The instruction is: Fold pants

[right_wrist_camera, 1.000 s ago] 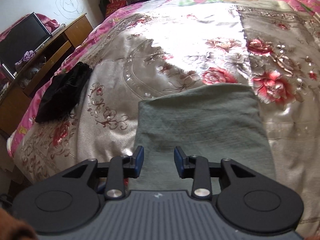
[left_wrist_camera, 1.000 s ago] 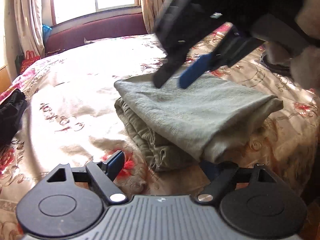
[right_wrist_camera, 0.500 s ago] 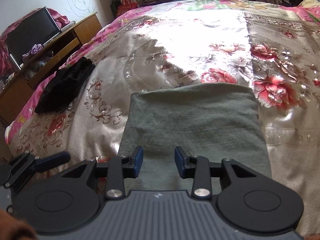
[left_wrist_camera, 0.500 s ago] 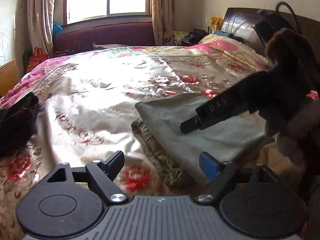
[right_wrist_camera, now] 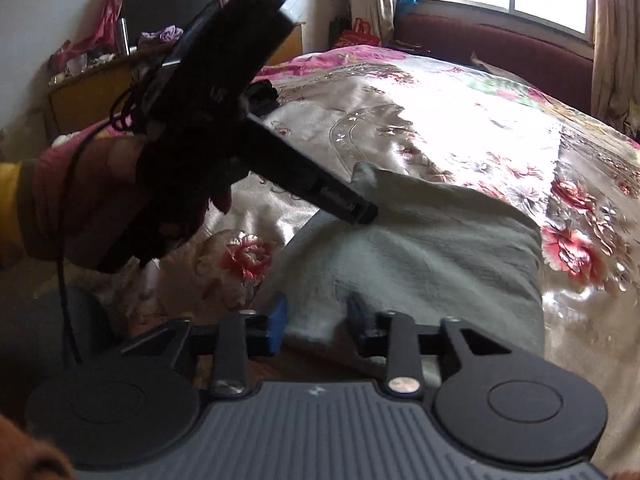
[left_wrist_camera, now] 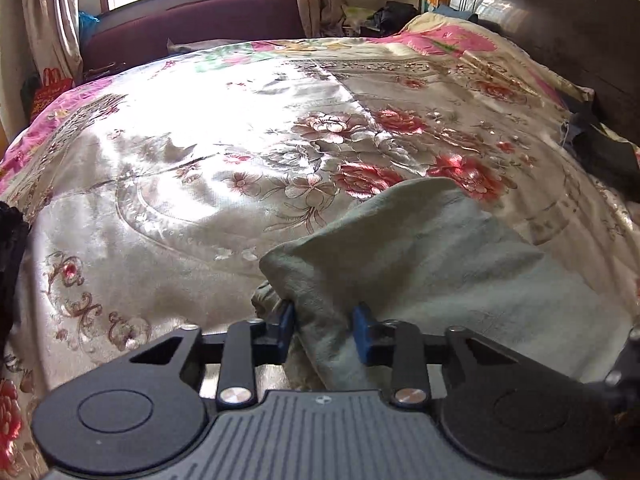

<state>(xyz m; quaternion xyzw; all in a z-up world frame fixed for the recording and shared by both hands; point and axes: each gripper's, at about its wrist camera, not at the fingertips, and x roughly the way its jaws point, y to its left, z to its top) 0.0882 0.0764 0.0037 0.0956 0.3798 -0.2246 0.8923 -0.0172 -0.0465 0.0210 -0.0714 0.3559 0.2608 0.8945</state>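
Observation:
The grey-green folded pants (left_wrist_camera: 432,264) lie on the flowered bedspread (left_wrist_camera: 224,168) at the near right. My left gripper (left_wrist_camera: 325,326) has closed on the near left corner of the bundle, with cloth bunched between its blue pads. In the right wrist view the pants (right_wrist_camera: 432,248) lie ahead, and my right gripper (right_wrist_camera: 316,324) holds their near edge between its blue pads. The left gripper also shows in the right wrist view (right_wrist_camera: 362,210), its tips at the bundle's far left corner.
A black garment (left_wrist_camera: 10,272) lies at the bed's left edge. A dark wooden headboard (left_wrist_camera: 560,52) and dark clothes (left_wrist_camera: 608,160) are at the right. A wooden desk (right_wrist_camera: 92,92) with a monitor stands left of the bed. A window and maroon bench (left_wrist_camera: 192,28) are behind.
My left gripper moved in from open and clear of the pants and closed on their left corner. My right gripper swung left and lower, and now grips the near edge.

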